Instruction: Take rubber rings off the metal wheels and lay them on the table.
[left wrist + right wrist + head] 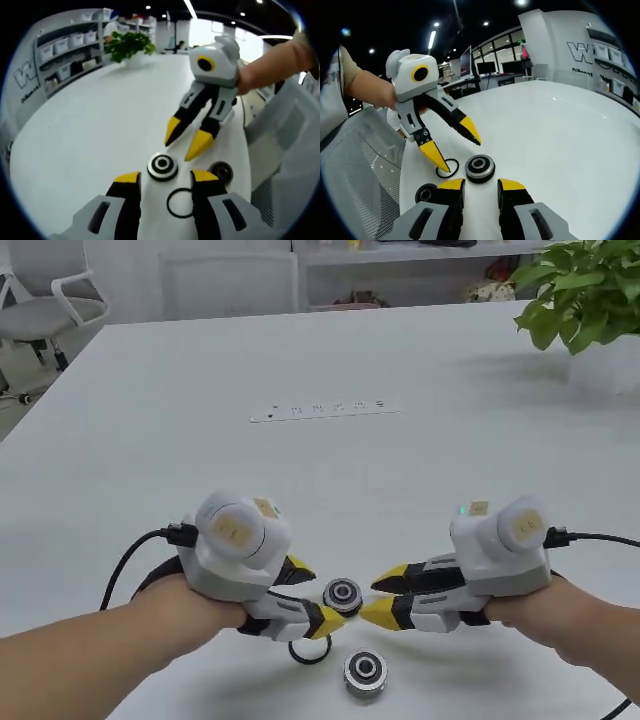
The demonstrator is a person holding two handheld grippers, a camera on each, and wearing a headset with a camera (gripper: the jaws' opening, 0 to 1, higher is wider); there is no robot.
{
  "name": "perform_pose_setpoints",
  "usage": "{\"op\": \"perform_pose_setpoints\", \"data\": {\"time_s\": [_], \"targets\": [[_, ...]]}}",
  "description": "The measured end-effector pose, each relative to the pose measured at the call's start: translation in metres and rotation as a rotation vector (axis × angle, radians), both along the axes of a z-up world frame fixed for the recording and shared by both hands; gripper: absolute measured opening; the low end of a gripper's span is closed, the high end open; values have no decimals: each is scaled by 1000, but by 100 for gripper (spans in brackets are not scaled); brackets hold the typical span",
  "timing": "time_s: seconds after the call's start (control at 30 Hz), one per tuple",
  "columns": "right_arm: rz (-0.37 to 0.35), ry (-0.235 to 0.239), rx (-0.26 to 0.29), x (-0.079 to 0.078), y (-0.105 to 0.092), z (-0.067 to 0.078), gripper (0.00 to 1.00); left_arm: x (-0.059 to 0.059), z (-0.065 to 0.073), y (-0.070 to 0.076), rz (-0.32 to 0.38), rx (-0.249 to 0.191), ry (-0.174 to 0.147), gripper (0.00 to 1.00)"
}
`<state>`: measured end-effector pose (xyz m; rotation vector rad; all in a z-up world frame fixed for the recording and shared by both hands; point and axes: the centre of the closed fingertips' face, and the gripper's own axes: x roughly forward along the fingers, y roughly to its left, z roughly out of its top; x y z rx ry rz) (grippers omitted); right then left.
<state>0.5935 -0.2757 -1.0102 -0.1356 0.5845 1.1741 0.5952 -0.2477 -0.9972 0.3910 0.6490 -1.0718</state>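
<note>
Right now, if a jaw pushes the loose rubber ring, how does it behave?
The rubber ring is a thin loop lying flat, so probably light and floppy. Likely it slides or buckles rather than rolls; rubber may drag on the smooth table.

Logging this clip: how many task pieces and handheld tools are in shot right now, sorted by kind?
Metal wheels: 2, the far wheel and the near wheel
Loose rubber ring: 1
Tools: 2, the left tool and the right tool, both open
Total: 5
</note>
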Motion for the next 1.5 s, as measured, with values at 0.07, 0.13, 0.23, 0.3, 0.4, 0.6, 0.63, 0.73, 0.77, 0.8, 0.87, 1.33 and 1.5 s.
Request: {"op": "perform_pose_setpoints", "data": {"time_s": [0.07, 0.13, 0.23, 0.3, 0.4, 0.6, 0.63, 0.73, 0.77, 0.8, 0.87, 1.33, 1.5], "targets": [[-1, 2, 1, -1, 0, 0, 24, 0, 0, -3, -4, -2, 0, 38], [-2, 3, 3, -1, -1, -1, 24, 1, -1, -6, -10, -6, 6, 36], [-8, 7, 8, -1, -2, -1, 24, 3, -2, -8, -17, 3, -5, 31], [-9, 6, 11, -1, -3, -1, 24, 6, -2, -9, -10, -2, -6, 31], [-10, 8, 11, -1, -4, -2, 24, 6, -4, -11, -16, 3, -5, 29], [-16, 6, 14, -1, -5, -2, 24, 7, -6, -13, -26, 14, -13, 18], [-16, 6, 15, 0, -5, -2, 24, 8, -7, -13, -23, 15, -13, 18], [-16, 6, 16, 0, -5, -2, 24, 9, -7, -14, -21, 11, -14, 17], [-15, 5, 16, 0, -5, -2, 24, 10, -7, -14, -21, 11, -15, 17], [-14, 5, 17, 0, -4, -2, 24, 10, -8, -14, -22, 14, -21, 17], [-14, 5, 20, 0, -2, -2, 24, 11, -7, -14, -20, 19, -33, 15], [22, -63, -3, 4, 18, -3, 29, 14, -7, -14, 9, 14, -33, 14], [28, -90, -13, 7, 24, -5, 30, 15, -7, -14, 12, 14, -35, 13]]}}
